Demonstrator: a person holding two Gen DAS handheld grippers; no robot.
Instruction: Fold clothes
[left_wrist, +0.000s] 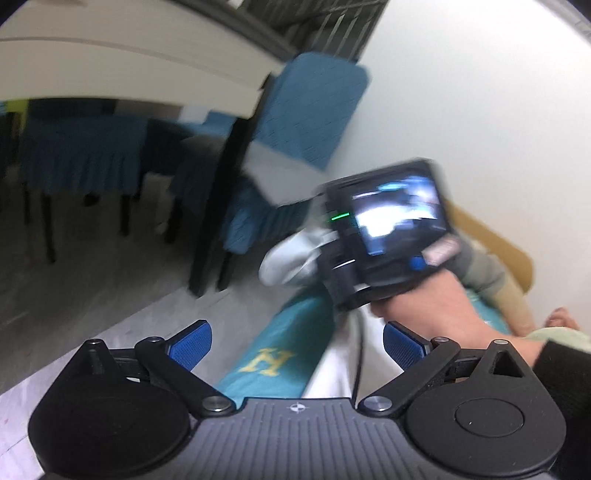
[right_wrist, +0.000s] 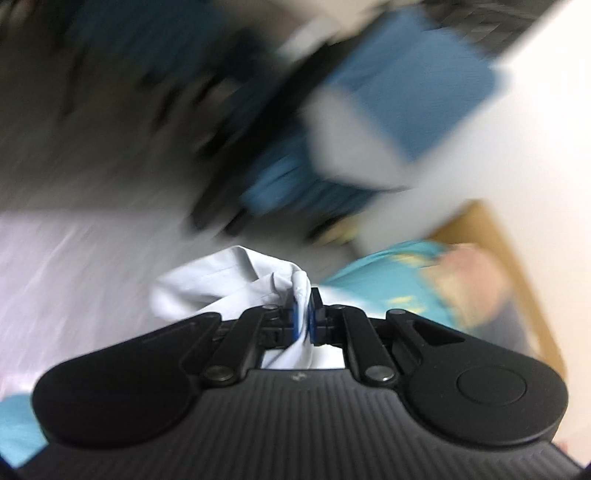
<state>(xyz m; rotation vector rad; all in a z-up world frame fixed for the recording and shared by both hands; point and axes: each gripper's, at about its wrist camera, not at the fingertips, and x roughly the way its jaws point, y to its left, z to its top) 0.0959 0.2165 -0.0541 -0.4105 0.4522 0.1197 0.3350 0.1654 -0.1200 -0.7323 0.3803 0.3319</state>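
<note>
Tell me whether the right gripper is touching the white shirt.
Touching. The right wrist view shows the right gripper with its blue pads closed on a bunched fold of the white shirt.

Cardboard box (right_wrist: 517, 266) right of shirt (right_wrist: 221, 284); chair (left_wrist: 310, 110) behind.

Matt black plastic right gripper (right_wrist: 303, 308), blue ribbed pads (right_wrist: 294, 319), creased white cotton shirt (right_wrist: 221, 284); teal cloth garment (left_wrist: 273, 362).

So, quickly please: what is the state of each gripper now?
Left gripper: open, holding nothing.
Right gripper: shut on the white shirt.
</note>
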